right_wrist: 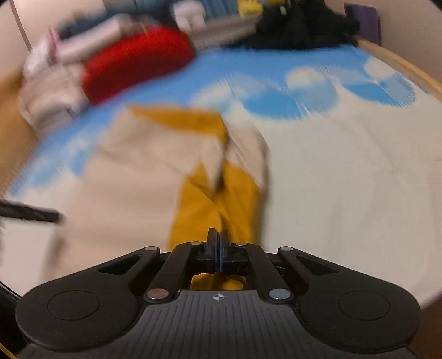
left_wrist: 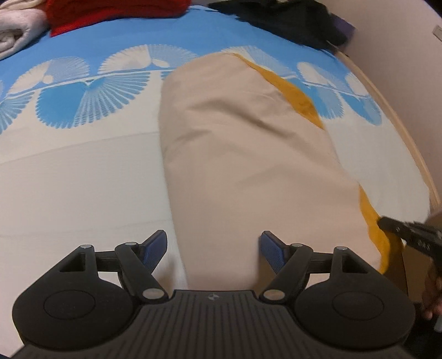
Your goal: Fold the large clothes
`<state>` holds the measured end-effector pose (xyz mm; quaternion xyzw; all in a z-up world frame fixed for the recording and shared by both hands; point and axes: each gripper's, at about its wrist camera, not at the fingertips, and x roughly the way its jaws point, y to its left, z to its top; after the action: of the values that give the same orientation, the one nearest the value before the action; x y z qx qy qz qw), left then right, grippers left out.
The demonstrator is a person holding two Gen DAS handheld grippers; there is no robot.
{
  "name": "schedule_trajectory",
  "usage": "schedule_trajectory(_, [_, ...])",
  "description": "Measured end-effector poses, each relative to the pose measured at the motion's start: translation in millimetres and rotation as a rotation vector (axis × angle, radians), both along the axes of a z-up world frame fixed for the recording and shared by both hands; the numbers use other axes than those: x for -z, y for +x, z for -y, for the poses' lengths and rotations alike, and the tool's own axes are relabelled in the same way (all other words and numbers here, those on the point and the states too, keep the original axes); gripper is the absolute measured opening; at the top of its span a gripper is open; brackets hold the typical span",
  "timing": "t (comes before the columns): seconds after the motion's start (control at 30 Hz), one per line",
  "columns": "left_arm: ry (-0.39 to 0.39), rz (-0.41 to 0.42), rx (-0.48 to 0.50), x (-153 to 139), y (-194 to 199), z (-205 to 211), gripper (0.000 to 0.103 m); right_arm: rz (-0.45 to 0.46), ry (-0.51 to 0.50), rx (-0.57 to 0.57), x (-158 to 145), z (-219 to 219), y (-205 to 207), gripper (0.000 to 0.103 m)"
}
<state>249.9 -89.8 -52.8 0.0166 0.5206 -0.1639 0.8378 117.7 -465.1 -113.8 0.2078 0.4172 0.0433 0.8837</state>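
Observation:
A large beige garment with a mustard-yellow lining lies lengthwise on the bed. My left gripper is open, its blue pads on either side of the garment's near end, holding nothing. My right gripper is shut on the mustard-yellow part of the garment and pulls it taut; the view is blurred by motion. The beige cloth spreads to the left there. The right gripper also shows in the left wrist view at the garment's right edge.
The bed sheet is white near me and blue with fan patterns farther off. A red garment, a pale folded cloth and a black pile lie at the far end. A wooden bed edge and wall are on the right.

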Motion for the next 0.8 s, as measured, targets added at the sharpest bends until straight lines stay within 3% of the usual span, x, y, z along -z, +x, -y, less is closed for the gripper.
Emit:
schedule_trajectory(0.1, [-0.024,0.004,0.049,0,-4,-2,0.079,0.005,0.015,-0.005,0,0,-1,0.000])
schedule_trajectory(0.23, [0.115,-0.075,0.152,28,-11,8,0.083,-0.037,0.002,-0.041,4,-3,-1,0.000])
schedule_trajectory(0.3, [0.157,-0.053,0.198,31,-17,14,0.085,-0.070,-0.019,-0.060,15,-3,10,0.000])
schedule_trajectory(0.37, [0.131,-0.029,0.233,22,-24,15,0.083,-0.085,-0.042,-0.080,14,-11,12,0.000])
schedule_trajectory(0.47, [0.010,0.005,0.325,4,-39,12,0.083,-0.090,-0.050,-0.075,12,-14,12,0.000])
schedule_trajectory(0.5, [0.042,-0.025,0.350,11,-41,15,0.083,-0.094,-0.046,-0.071,12,-14,11,0.000])
schedule_trajectory(0.57, [0.239,-0.048,0.399,38,-46,25,0.083,-0.109,-0.045,-0.077,14,-15,11,0.000])
schedule_trajectory(0.63, [0.294,-0.026,0.474,43,-56,32,0.083,-0.123,-0.055,-0.088,14,-18,11,0.000])
schedule_trajectory(0.73, [0.248,-0.004,0.489,32,-60,27,0.082,-0.106,-0.048,-0.090,8,-22,10,0.000])
schedule_trajectory(0.8, [0.167,0.033,0.435,17,-54,15,0.082,-0.024,-0.025,-0.030,-5,-15,8,0.002])
